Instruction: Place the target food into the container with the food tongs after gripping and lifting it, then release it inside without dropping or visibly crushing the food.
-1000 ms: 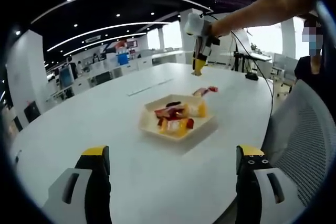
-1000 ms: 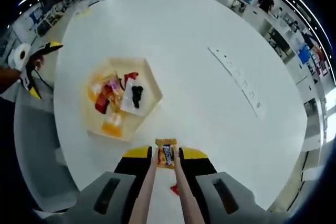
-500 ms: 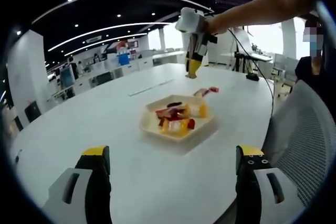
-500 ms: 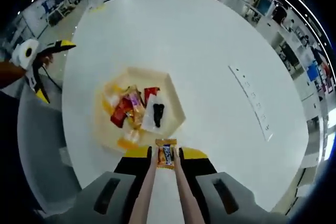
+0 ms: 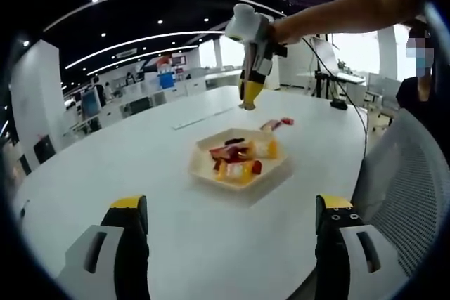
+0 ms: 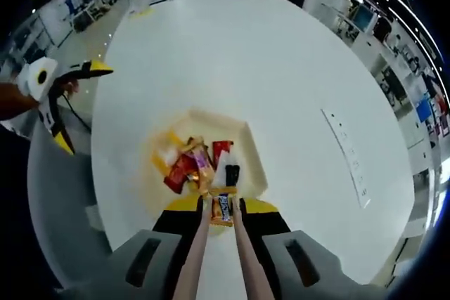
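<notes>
A pale hexagonal tray (image 5: 233, 183) holding several wrapped snacks sits mid-table ahead of my left gripper (image 5: 232, 206), which stands open and low with nothing between its jaws. My right gripper (image 6: 223, 206) is shut on the food tongs (image 6: 199, 251), and their tips pinch an orange snack pack with a blue label (image 6: 223, 209). That pack hangs above the near edge of the tray (image 6: 211, 115). In the left gripper view the right gripper (image 5: 251, 57) hovers just beyond the tray, pointing down. The left gripper (image 6: 58, 96) appears at the left of the right gripper view.
A loose red snack (image 5: 278, 122) lies on the white table (image 5: 140, 152) behind the tray. A grey mesh chair (image 5: 411, 173) stands at the table's edge. A socket strip (image 6: 347, 156) runs across the table. A person's arm (image 5: 344, 12) reaches in from the right.
My right gripper has carried the orange snack pack towards the tray, from beside the loose snack to above the tray's edge. The left gripper has stayed still and open.
</notes>
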Tool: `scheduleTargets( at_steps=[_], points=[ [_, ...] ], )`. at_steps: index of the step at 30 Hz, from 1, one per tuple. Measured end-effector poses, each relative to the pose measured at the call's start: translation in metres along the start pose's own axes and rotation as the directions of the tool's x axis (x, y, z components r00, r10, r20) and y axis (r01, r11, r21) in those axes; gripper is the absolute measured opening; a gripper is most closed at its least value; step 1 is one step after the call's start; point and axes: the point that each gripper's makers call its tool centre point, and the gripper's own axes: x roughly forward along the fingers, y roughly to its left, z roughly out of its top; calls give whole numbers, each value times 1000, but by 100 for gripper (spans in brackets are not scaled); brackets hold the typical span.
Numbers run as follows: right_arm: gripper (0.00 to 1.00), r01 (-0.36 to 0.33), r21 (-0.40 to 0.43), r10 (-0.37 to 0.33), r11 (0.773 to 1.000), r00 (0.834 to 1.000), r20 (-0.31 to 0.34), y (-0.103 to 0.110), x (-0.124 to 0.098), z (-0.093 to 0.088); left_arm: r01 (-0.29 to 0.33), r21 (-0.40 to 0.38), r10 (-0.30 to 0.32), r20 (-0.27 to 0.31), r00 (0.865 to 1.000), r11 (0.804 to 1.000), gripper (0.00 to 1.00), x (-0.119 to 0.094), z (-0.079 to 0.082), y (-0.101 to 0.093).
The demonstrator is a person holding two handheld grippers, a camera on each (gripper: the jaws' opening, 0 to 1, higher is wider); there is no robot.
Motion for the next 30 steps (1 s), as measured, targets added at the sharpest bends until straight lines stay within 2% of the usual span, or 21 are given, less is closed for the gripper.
scheduleTargets(
  at_steps=[14, 24, 25, 26, 27, 30],
  points=[
    [20, -42, -52, 43, 998, 999, 20, 31, 6, 38, -3, -15, 3, 7, 1000, 1000, 98, 0, 1, 2],
    [21, -56, -56, 57, 997, 998, 18, 34, 9, 40, -5, -14, 5, 8, 1000, 1000, 98, 0, 1, 2],
    [22, -65, -55, 66, 996, 998, 18, 35, 9, 40, -5, -14, 5, 8, 1000, 1000, 98, 0, 1, 2],
    [24, -134, -74, 135, 988, 991, 9, 47, 8, 37, -4, -15, 4, 8, 1000, 1000, 98, 0, 1, 2],
    [24, -126, -115, 129, 985, 991, 18, 47, 8, 38, -4, -14, 4, 8, 1000, 1000, 98, 0, 1, 2],
    [24, -109, -103, 111, 989, 994, 14, 44, 8, 37, -3, -13, 3, 6, 1000, 1000, 98, 0, 1, 1]
  ],
)
